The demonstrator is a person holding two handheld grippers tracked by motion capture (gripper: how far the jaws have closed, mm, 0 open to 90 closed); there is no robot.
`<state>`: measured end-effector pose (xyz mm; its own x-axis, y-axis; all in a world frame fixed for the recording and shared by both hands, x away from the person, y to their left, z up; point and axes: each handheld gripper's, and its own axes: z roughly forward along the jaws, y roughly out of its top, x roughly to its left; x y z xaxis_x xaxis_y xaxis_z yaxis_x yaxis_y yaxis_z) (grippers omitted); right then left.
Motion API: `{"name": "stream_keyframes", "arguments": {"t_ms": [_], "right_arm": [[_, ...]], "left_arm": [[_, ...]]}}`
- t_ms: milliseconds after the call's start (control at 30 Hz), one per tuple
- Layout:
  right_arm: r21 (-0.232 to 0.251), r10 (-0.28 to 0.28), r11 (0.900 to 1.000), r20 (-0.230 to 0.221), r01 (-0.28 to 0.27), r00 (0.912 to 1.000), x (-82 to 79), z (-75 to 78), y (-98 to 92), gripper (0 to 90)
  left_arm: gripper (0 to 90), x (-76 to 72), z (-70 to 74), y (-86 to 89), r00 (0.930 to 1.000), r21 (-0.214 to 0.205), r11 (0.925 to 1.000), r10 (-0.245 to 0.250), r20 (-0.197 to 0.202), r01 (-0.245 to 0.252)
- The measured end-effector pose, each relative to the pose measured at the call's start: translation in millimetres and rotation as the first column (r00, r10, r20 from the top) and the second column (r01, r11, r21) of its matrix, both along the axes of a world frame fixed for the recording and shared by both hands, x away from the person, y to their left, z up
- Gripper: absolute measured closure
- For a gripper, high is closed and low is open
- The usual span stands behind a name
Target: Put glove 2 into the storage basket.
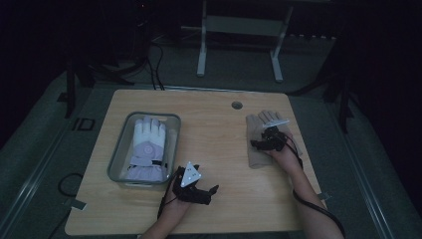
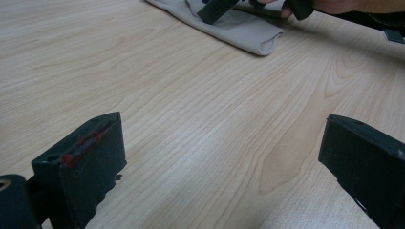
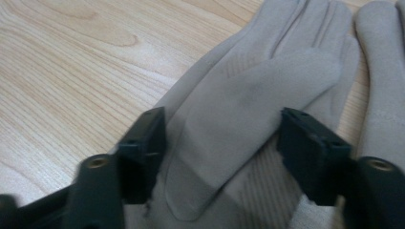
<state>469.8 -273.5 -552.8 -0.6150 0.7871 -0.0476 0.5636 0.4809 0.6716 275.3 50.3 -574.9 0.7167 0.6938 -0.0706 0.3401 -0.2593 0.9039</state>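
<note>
right claw (image 3: 222, 157) astride beige glove (image 3: 248, 95)

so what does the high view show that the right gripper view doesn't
High view alone: a grey bin holding a white and lilac glove, the left gripper resting on the table, and a round hole near the far edge. Right gripper view alone: its open fingers straddling the thumb of the beige glove. Both: that glove and the wooden table.
</note>
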Motion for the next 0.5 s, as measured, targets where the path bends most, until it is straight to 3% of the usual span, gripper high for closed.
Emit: {"name": "stream_keyframes", "arguments": {"t_ms": [233,333,500], "right_arm": [[-0.008,-0.046,0.9989,-0.021,0.046,0.9987,-3.0,4.6,7.1,69.2],[-0.013,-0.074,0.9972,-0.029,0.074,0.9968,-4.1,5.6,11.5,74.8],[0.027,-0.089,0.9955,-0.067,0.091,0.9938,-3.3,6.8,14.0,75.3]], "left_arm": [[2.1,-0.3,-0.8,-1.3,1.0,0.005,1.0,0.0,0.004,0.0],[2.0,-0.5,-1.3,-1.8,1.0,0.005,1.0,-0.002,0.003,0.002],[2.0,-0.2,-1.8,-2.2,1.0,0.006,1.0,-0.002,-0.003,0.002]]}}
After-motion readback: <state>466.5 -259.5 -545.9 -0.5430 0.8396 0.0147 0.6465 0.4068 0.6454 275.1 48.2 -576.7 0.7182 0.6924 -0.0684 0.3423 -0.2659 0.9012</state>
